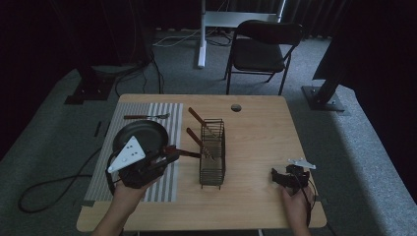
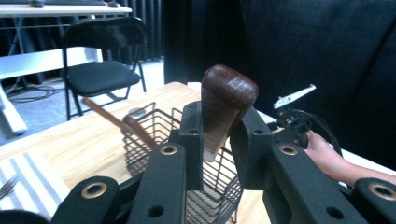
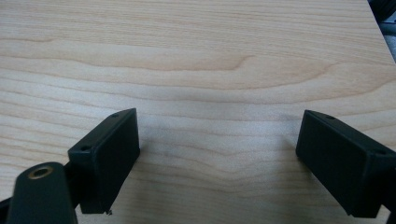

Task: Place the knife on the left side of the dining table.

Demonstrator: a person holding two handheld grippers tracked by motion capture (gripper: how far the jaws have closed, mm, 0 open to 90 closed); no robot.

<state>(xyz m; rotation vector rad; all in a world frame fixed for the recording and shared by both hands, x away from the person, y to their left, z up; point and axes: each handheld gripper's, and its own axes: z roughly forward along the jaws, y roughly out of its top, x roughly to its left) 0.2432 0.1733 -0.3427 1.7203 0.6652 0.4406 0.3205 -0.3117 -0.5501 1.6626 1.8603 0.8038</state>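
Observation:
My left gripper [image 1: 169, 155] is shut on a utensil with a brown wooden handle [image 1: 189, 154], at the right edge of a dark round plate [image 1: 140, 135]. The handle points toward a black wire basket [image 1: 212, 152]. In the left gripper view the rounded handle end [image 2: 226, 102] sticks up between the shut jaws, with the basket [image 2: 154, 140] just behind. Two more wooden-handled utensils [image 1: 196, 117] [image 1: 195, 137] lean out of the basket. My right gripper [image 1: 282, 177] rests open near the table's front right; in its own view the gripper [image 3: 217, 158] stands with jaws wide apart over bare wood.
A striped placemat [image 1: 162, 187] lies under the plate, with a fork [image 1: 146, 116] at its far end. The table [image 1: 255, 132] has a cable hole [image 1: 236, 107] near its far edge. A black folding chair [image 1: 263, 49] stands beyond the table.

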